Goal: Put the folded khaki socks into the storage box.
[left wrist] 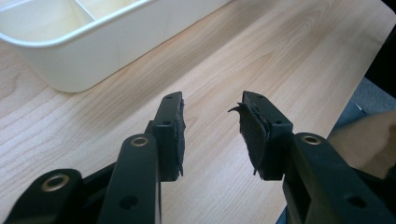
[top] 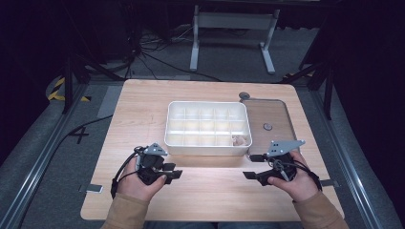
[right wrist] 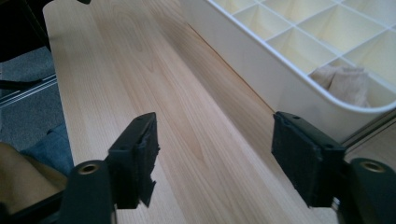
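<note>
The white compartment tray [top: 208, 128] sits mid-tabletop [top: 143, 114], a beige cloth piece [right wrist: 348, 84] in its near-right corner compartment. Near the front edge, the left gripper [top: 173, 172] and right gripper [top: 251, 167] hold their jaws open, gripping nothing.

The light wooden table [top: 143, 119] carries a white compartment tray [top: 207, 143] near its centre, slightly toward twelve o'clock. Touching the tray's three o'clock side lies a flat transparent lid [top: 277, 117] with a small dark round knob on it. A small grey disc [top: 244, 95] rests on the tabletop just beyond the lid's far corner, toward one o'clock.
</note>
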The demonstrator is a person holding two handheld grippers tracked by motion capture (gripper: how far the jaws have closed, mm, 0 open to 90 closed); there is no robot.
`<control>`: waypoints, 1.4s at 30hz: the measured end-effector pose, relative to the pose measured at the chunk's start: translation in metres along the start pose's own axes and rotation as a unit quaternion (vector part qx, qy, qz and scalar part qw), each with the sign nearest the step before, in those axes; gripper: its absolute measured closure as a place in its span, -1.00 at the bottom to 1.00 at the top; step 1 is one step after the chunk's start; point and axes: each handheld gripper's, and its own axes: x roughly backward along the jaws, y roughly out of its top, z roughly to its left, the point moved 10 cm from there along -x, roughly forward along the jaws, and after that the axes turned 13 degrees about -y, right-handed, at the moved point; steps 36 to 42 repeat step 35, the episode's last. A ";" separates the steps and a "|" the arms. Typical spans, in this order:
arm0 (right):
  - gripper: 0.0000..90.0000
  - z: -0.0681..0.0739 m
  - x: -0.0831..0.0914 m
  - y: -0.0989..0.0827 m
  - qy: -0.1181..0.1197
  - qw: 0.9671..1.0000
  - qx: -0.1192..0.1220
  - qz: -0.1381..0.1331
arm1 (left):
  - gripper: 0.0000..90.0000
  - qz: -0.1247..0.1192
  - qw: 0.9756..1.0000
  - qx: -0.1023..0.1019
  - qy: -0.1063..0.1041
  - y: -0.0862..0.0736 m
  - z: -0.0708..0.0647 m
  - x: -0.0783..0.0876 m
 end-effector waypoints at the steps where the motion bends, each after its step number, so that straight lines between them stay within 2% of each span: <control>1: -0.33 0.000 -0.001 -0.003 0.001 1.000 -0.002 0.000 | 0.34 0.001 1.000 0.000 0.003 0.000 0.001 0.000; 2: -0.34 -0.001 -0.004 -0.010 -0.002 1.000 0.006 0.003 | 0.33 -0.001 1.000 0.005 0.002 -0.001 0.001 -0.001; 5: -0.38 -0.002 -0.007 -0.016 -0.006 1.000 0.013 0.007 | 0.31 0.006 1.000 0.004 0.002 -0.003 0.003 -0.001; 7: -0.41 0.000 -0.013 -0.024 -0.006 1.000 0.027 0.009 | 0.30 0.006 1.000 0.006 0.001 -0.004 0.005 -0.003; 13: -0.47 0.004 -0.027 -0.042 -0.013 0.999 0.049 0.011 | 0.21 0.023 1.000 0.003 0.006 -0.011 0.012 -0.009; 20: -0.52 0.006 -0.039 -0.057 -0.016 0.998 0.060 0.027 | 0.21 0.034 0.999 0.007 0.006 -0.015 0.017 -0.012; 24: -0.56 0.007 -0.043 -0.065 -0.021 0.997 0.064 0.031 | 0.22 0.039 0.999 0.009 0.008 -0.017 0.018 -0.015; 27: -0.57 0.007 -0.047 -0.068 -0.031 0.996 0.076 0.029 | 0.21 0.041 0.999 0.007 0.008 -0.017 0.020 -0.016; 32: -0.60 0.009 -0.050 -0.067 -0.028 0.997 0.073 0.023 | 0.17 0.044 0.999 0.008 0.007 -0.019 0.023 -0.019; 35: -0.60 0.008 -0.051 -0.069 -0.027 0.997 0.068 0.025 | 0.14 0.058 0.998 0.011 0.009 -0.023 0.027 -0.022; 42: -0.60 0.008 -0.051 -0.069 -0.027 0.997 0.068 0.025 | 0.14 0.058 0.998 0.011 0.009 -0.023 0.027 -0.022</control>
